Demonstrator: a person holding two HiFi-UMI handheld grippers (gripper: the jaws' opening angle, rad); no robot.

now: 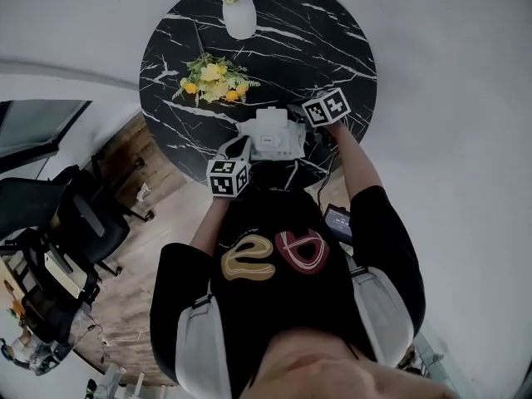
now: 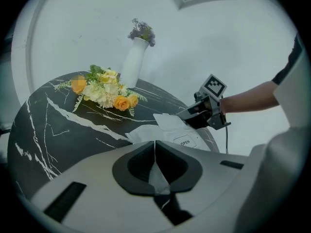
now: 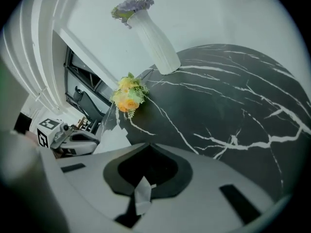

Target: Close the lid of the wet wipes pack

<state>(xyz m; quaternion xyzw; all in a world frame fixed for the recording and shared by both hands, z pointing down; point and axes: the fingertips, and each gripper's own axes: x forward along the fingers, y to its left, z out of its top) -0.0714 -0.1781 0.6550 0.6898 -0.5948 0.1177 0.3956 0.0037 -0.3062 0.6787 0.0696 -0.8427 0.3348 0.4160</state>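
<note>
Two hand-held grippers meet over a round black marble table with white veins point(image 1: 174, 65), one on each side of a white soft-plastic wet wipes pack point(image 1: 273, 135) that lies near the table's edge closest to the person. The left gripper point(image 1: 239, 150) has its jaws pressed together with nothing between them, and the pack point(image 2: 165, 132) lies just ahead of its tips, an oval label printed "OPEN" point(image 2: 184, 141) facing up. Beyond that label a white flap point(image 2: 170, 122) lies on the pack's top, and the right gripper point(image 2: 197, 114) points its dark tip at this flap; whether they touch cannot be told. In its own view the right gripper point(image 3: 146, 154) also has its jaws together and empty, with the pack point(image 3: 109, 135) off to its left. Farther ahead of both grippers lie a loose bunch of yellow and orange flowers point(image 1: 212, 80) and, beyond it, an upright white ceramic vase of purple flowers point(image 1: 239, 15).
</note>
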